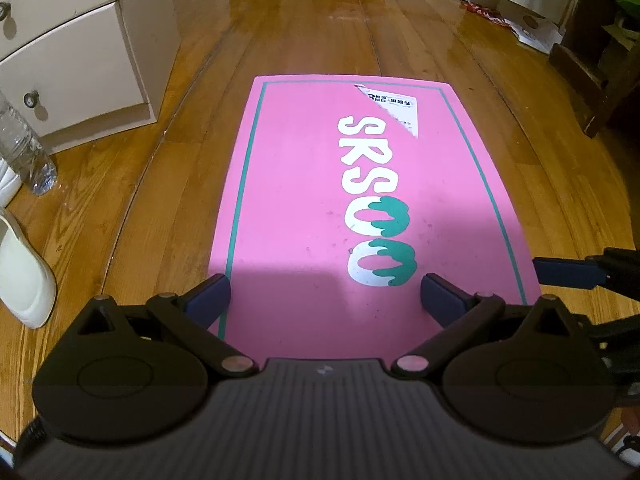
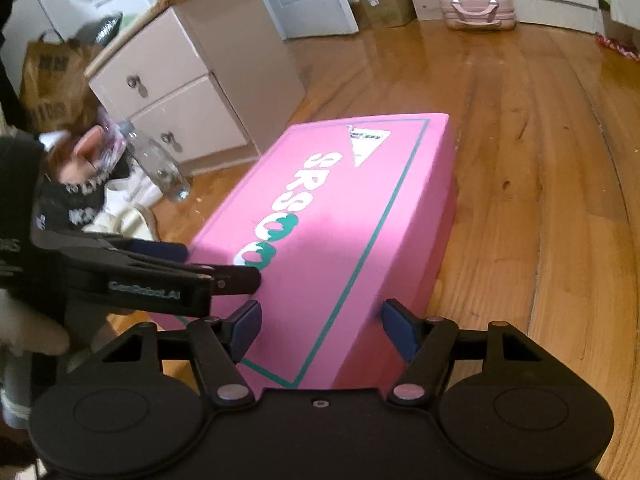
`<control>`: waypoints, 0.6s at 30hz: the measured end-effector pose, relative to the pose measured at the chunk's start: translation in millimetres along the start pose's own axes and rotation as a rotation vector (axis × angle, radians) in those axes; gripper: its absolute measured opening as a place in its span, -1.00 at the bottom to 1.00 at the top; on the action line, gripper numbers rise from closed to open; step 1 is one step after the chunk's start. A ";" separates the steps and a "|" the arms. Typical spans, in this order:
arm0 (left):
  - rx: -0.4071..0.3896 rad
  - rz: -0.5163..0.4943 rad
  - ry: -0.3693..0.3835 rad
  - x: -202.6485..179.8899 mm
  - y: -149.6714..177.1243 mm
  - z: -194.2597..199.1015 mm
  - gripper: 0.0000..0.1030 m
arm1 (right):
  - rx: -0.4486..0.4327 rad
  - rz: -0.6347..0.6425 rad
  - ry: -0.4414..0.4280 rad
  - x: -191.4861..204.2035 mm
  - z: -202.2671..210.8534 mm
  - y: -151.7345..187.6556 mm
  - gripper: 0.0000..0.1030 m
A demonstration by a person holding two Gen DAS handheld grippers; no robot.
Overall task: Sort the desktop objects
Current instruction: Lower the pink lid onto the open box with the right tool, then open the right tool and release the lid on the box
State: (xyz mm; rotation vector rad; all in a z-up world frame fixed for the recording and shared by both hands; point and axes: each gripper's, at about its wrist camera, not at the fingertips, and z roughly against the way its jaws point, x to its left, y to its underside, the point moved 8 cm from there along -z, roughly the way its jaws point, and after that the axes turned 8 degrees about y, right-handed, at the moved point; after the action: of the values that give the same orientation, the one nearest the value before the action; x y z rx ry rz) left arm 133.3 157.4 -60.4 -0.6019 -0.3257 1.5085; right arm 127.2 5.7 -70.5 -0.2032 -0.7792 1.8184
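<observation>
A pink box with white and green lettering and a green border lies flat on the wooden floor. A torn white label is stuck near its far end. My left gripper hovers open over the box's near end, and nothing is between its blue pads. From the right edge, one blue finger of the other gripper reaches in. In the right wrist view my right gripper is open above the near corner of the pink box. The left gripper crosses in from the left.
A white drawer cabinet stands left of the box, with a clear plastic bottle and a white shoe beside it. Clothes and a paper bag lie further left. A pink case sits at the far wall.
</observation>
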 end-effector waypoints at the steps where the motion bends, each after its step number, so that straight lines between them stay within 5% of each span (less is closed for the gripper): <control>1: 0.000 -0.001 0.000 0.0 0.3 -0.3 1.00 | 0.006 0.016 0.011 0.5 -1.7 0.7 0.39; 18: -0.030 -0.043 -0.018 -1.9 3.1 -3.8 1.00 | 0.082 0.082 0.041 6.3 -14.1 0.8 0.40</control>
State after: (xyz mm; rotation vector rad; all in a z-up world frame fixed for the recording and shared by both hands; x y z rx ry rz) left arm 132.8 154.8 -64.9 -0.6013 -0.3736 1.4705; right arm 131.1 16.9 -80.4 -0.2208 -0.6745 1.9137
